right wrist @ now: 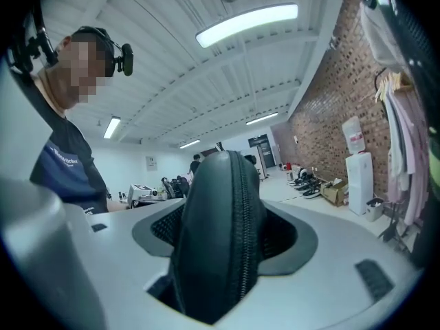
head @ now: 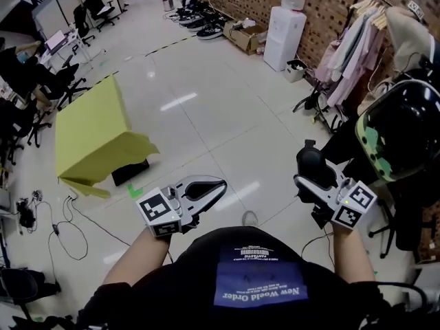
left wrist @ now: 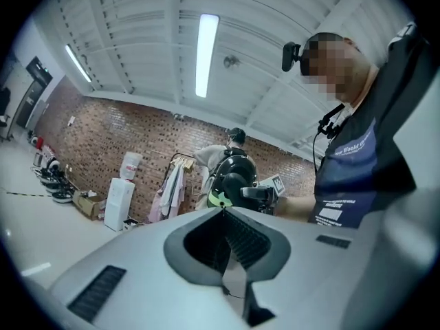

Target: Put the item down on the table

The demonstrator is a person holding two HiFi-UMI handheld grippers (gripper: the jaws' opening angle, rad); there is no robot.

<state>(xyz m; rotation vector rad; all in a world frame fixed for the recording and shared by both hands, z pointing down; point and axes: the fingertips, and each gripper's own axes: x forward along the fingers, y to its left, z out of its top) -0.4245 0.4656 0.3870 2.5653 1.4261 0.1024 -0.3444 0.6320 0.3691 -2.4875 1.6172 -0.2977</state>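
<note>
The person stands out on the pale tiled floor (head: 206,102), both tools held level in front of the body. The right gripper (head: 315,177) is clamped on a dark rounded case with a zip (right wrist: 220,232) running up its edge. It may be a soft pouch or a hard shell; from here I cannot say which. The case stands upright between the jaws, which sit wide around its bulk. The left gripper (head: 203,188) is closed with nothing in it, its ribbed pads (left wrist: 237,236) meeting along a thin line.

The only table I can pick out is the one draped in a yellow-green cloth (head: 93,133), off to the far left and well apart from the case. So I judge this to be the carrying step, with the putting-down not yet begun. The next move calls for bringing the right gripper over that cloth, lowering the case until it rests, and only then letting the jaws go.
</note>
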